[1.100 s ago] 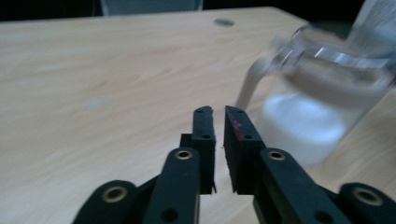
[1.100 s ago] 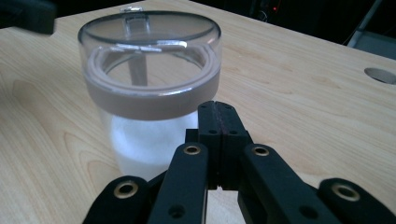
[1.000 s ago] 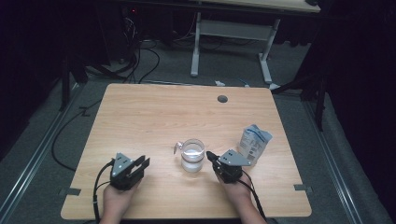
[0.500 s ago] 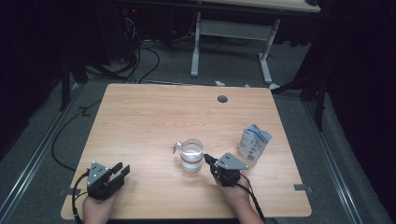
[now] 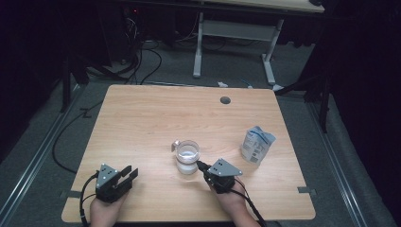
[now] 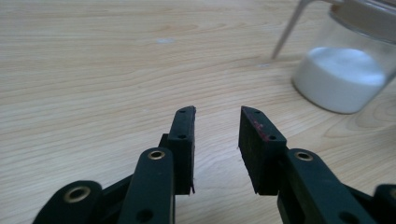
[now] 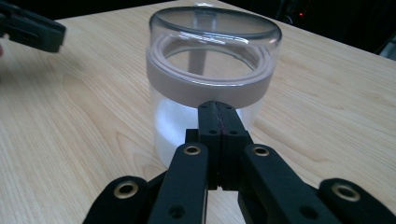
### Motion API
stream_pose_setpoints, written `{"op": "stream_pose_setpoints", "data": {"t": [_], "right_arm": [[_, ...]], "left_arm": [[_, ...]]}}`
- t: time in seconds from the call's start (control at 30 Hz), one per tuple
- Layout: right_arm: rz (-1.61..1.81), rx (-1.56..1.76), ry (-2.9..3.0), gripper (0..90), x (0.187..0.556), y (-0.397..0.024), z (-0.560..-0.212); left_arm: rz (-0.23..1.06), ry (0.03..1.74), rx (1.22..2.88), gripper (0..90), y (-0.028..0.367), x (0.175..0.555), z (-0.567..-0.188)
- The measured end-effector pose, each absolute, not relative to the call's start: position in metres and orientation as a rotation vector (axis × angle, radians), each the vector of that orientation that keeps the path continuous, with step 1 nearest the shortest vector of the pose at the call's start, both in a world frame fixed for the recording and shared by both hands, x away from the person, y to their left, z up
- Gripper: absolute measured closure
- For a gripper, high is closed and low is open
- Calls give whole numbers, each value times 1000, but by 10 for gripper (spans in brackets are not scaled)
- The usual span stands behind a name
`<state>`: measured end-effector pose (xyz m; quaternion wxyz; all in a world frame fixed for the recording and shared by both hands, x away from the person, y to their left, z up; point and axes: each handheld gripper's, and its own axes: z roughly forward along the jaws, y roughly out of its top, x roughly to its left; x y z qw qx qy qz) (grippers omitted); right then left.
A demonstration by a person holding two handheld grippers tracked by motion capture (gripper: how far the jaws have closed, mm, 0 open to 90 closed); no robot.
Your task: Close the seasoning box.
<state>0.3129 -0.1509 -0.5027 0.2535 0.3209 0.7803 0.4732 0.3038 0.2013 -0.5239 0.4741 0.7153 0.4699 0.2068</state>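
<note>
Two grippers low at the near edge of the table (image 5: 142, 118), nothing held by either. Right gripper (image 5: 201, 165) pinched fully together, pads face to face with nothing between, tips aimed at the glass jar (image 5: 187, 158) and just beside or touching its near wall; contact not resolvable from above. Closed tips right at the wall, below the grey seal band (image 7: 210, 84) in the right gripper view, read as a poke or nudge rather than a grasp, probably to shift or steady the jar. Left gripper (image 5: 126, 174) well apart from the jar near the front left corner, partly spread with a clear gap between the pads (image 6: 182, 135), just been narrowing a little, nothing in the gap; looks parked out of the way, still pointed toward the jar. Jar upright near table centre, slightly toward the front, lid on, white powder (image 6: 343, 77) filling the bottom part, thin wire bail (image 6: 289, 30) sticking out on the side away from the right gripper. Blue-and-white pouch (image 5: 257, 144) standing right of the jar, apart from it, untouched. Risk: shove against glass on smooth wood could slide it.
</note>
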Motion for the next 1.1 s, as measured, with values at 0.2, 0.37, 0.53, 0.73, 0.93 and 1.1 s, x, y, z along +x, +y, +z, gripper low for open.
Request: {"op": "stream_pose_setpoints", "data": {"t": [0.2,0.37,0.53,0.73,0.93,1.1], "right_arm": [[1308,854,2146,900,320,-139,-503],[1307,863,2133,900,314,-150,-501],[1303,920,2104,900,314,-170,-501],[1299,926,2105,900,313,-172,-503],[1291,926,2103,900,313,-173,-503],[1285,927,2100,900,314,-173,-503]], "left_arm": [[464,1078,1791,725,162,315,-520],[434,1038,1767,879,134,320,-515],[405,923,1753,900,96,310,-499],[403,933,1769,900,79,313,-498],[420,949,1765,900,80,316,-499],[436,976,1759,900,82,322,-498]]}}
